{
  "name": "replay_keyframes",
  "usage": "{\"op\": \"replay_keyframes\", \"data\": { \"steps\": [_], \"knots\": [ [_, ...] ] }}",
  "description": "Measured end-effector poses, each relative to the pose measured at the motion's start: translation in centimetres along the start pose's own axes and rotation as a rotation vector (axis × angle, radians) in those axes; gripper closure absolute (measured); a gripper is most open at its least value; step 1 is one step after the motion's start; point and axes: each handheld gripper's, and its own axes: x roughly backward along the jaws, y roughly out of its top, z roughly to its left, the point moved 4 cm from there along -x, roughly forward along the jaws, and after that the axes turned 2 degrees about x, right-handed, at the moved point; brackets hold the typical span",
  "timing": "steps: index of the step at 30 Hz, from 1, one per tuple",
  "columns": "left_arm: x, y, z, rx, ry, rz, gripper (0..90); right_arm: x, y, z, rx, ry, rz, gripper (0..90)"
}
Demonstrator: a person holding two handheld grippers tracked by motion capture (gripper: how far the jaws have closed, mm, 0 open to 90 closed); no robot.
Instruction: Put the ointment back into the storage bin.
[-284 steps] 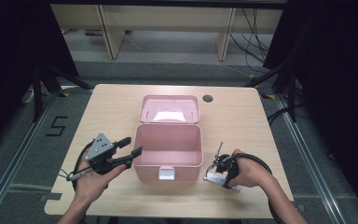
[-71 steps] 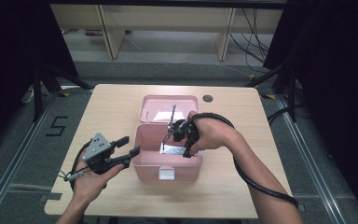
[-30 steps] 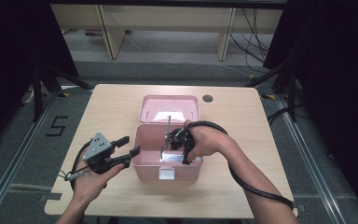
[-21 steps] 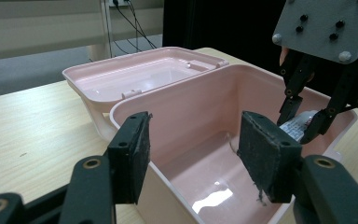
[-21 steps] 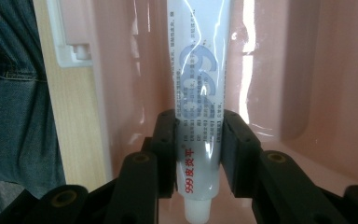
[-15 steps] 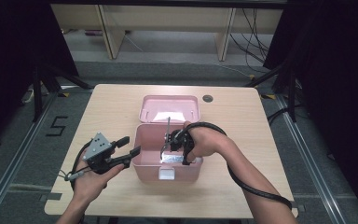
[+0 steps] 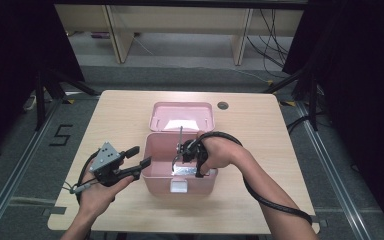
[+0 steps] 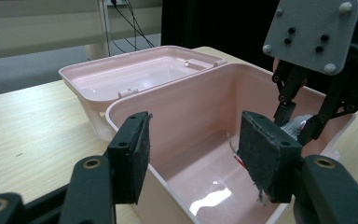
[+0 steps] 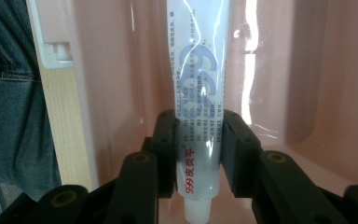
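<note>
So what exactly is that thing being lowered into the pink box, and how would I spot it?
Find the open pink box mid-table; the right gripper reaches into it. Clamped between its black jaws is a white tube with blue print, red lettering and a white cap, the one pale, printed thing against plain pink walls.

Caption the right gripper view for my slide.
Right gripper clamps a white ointment tube inside the pink plastic box.

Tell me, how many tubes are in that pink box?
1. A white tube is clamped in the right gripper, down inside the pink box. The hand may hide others.
</note>
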Motion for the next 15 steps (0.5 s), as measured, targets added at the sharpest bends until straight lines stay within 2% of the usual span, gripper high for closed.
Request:
{"op": "replay_keyframes", "data": {
  "steps": [5,7,15],
  "knots": [
    [-0.09,0.05,0.02,0.001,-0.008,-0.011,43.1,-0.2,0.01,-0.06,0.002,0.002,0.001,70.1],
    [0.01,0.07,0.01,-0.001,-0.001,-0.003,43.2,-0.22,0.05,0.04,-0.011,0.008,0.007,70.1],
    [0.03,-0.02,0.06,0.0,-0.001,-0.003,43.1,-0.35,0.09,-0.13,0.004,0.002,0.016,70.1]
  ]
}}
